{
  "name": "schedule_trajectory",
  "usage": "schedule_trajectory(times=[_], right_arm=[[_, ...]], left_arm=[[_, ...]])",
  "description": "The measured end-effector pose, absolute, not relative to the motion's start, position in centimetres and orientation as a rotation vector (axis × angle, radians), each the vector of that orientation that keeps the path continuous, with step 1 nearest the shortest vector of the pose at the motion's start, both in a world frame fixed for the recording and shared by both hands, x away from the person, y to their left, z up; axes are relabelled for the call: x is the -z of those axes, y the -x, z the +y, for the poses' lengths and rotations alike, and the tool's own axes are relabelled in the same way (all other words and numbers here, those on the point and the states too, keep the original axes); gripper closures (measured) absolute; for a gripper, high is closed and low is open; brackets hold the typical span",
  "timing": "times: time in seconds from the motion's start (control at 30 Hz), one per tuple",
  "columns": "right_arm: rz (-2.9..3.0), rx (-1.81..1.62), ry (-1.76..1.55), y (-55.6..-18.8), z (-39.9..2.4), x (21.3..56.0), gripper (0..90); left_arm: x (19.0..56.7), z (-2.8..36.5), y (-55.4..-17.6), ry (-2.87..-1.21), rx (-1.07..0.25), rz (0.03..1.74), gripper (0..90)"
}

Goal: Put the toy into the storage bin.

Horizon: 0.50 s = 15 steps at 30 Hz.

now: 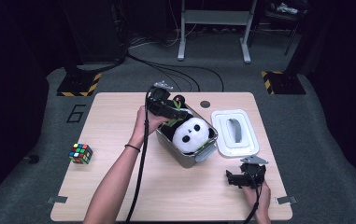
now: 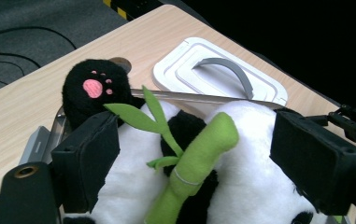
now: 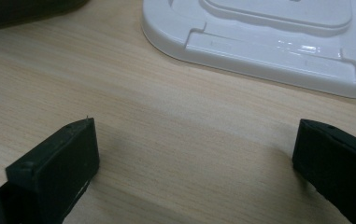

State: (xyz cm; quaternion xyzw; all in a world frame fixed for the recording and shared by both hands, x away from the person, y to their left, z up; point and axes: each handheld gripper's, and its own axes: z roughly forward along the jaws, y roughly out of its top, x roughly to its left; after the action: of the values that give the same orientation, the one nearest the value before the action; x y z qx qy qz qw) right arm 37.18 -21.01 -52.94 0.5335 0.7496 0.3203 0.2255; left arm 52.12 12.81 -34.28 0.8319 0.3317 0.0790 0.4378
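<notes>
A black-and-white plush panda (image 1: 189, 133) lies in a metal box (image 1: 183, 158) at the table's middle. It carries a green felt bamboo stalk (image 2: 196, 163). My left gripper (image 1: 173, 108) hovers over the panda at the box's far end. In the left gripper view its jaws stand wide apart on either side of the bamboo stalk and the panda (image 2: 133, 186), and neither pad presses on them. A black paw with pink pads (image 2: 96, 88) sticks up beyond. My right gripper (image 1: 231, 178) rests low at the table's front right, jaws wide over bare wood (image 3: 189, 149).
The box's white lid (image 1: 235, 133) with a grey handle lies flat to the right of the box, its edge (image 3: 269, 51) just beyond my right gripper. A colour cube (image 1: 81, 153) sits at the table's left edge. Cables and stands lie on the floor behind.
</notes>
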Motion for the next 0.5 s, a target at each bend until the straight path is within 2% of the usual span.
schedule_trajectory(times=[0.2,0.33,0.5], right_arm=[[2.07,-0.88,-1.471,-37.2,-21.0,52.9,0.0],[2.07,-0.881,-1.467,-37.2,-21.0,52.9,0.0],[2.073,-0.879,-1.468,-37.2,-21.0,52.9,0.0]], left_arm=[[35.5,11.4,-52.1,-2.127,-0.228,0.836,11.9],[36.7,10.5,-52.2,-2.17,-0.234,0.847,15.1],[38.3,9.6,-52.2,-2.221,-0.231,0.86,14.6]])
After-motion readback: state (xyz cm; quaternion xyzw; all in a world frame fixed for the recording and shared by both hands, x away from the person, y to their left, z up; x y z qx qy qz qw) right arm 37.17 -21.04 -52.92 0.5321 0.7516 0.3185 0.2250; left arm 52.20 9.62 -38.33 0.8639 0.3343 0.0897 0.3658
